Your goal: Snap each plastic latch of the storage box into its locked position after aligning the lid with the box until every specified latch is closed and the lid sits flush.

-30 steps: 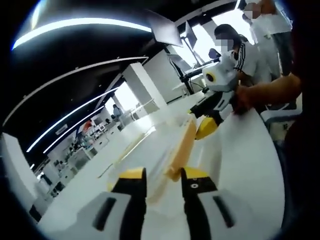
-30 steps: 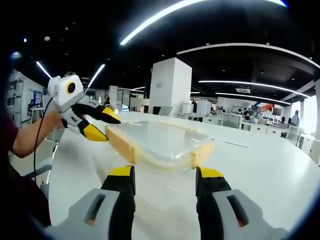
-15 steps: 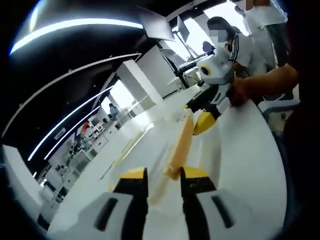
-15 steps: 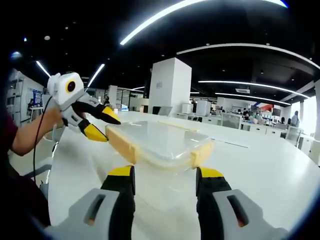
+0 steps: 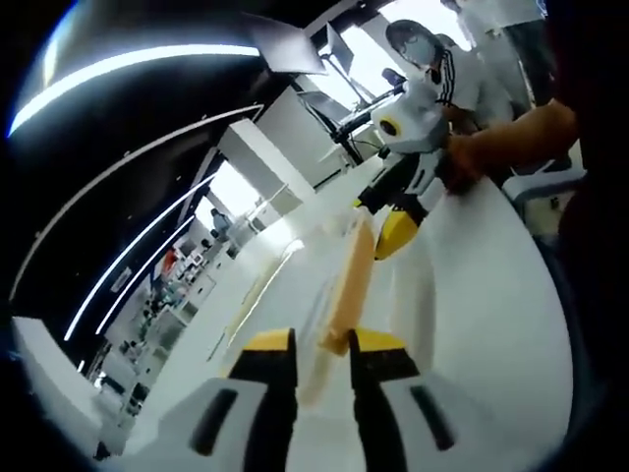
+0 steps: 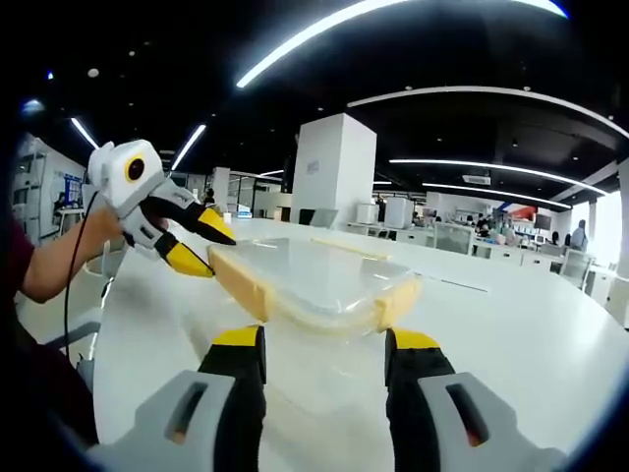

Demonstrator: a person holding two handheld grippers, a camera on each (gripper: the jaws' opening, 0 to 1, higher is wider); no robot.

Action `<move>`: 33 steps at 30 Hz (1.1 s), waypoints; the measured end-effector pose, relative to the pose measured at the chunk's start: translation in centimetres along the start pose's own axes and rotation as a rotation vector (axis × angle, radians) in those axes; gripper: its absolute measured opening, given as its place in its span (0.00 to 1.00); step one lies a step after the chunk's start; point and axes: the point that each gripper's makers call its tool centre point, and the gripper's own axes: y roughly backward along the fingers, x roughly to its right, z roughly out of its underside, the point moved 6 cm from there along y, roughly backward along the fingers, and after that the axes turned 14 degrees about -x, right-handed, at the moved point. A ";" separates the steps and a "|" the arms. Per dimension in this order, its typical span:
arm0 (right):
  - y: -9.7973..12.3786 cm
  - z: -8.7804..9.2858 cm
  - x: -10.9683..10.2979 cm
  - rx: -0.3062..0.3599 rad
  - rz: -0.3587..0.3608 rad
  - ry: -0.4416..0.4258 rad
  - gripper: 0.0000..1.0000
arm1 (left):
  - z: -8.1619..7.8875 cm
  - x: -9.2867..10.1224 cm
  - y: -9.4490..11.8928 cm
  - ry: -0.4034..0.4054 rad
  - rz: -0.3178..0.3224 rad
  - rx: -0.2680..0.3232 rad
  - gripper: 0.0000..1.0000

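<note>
Two grippers at one clear storage box point(image 6: 313, 280) on a white table point(image 6: 511, 334), right gripper point(image 6: 322, 346) open, jaws spread before the box's near yellow edge, left gripper point(image 6: 200, 246) open, tips straddling its far-left corner latch point(image 5: 351, 280).

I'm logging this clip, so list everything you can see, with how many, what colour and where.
Storage box: one, clear with yellow latches, on the table between the two grippers.
Table: one, white, under the box.
Pillar: one, white, behind the table.
Ceiling light strips: several, white, overhead.
People: at least two, in white tops, beyond the table.
Left gripper: one, black and yellow, at the box's left end.
Right gripper: one, black and yellow, open, before the box.
</note>
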 end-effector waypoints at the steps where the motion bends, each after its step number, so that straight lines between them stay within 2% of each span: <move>1: 0.0 0.0 0.0 0.000 0.000 0.000 0.47 | 0.1 0.1 0.0 0.001 0.006 -0.002 0.18; 7: -0.1 0.0 -0.1 0.000 0.002 0.003 0.48 | 0.7 -0.2 -0.7 0.023 0.018 0.015 0.19; 12: -0.2 0.0 -0.1 -0.003 0.005 0.008 0.48 | 0.2 -0.2 -0.6 -0.011 -0.007 0.002 0.19; 22: -0.3 0.0 -0.2 -0.007 0.012 0.020 0.49 | 0.1 0.1 -0.5 0.027 -0.009 -0.002 0.20; 26: -0.3 0.0 -0.1 -0.008 0.014 0.023 0.50 | 0.0 0.3 -0.5 0.046 -0.034 -0.018 0.21; 33: -0.1 0.0 -0.4 -0.009 0.016 0.031 0.50 | 0.4 0.5 -0.6 0.093 -0.089 0.024 0.28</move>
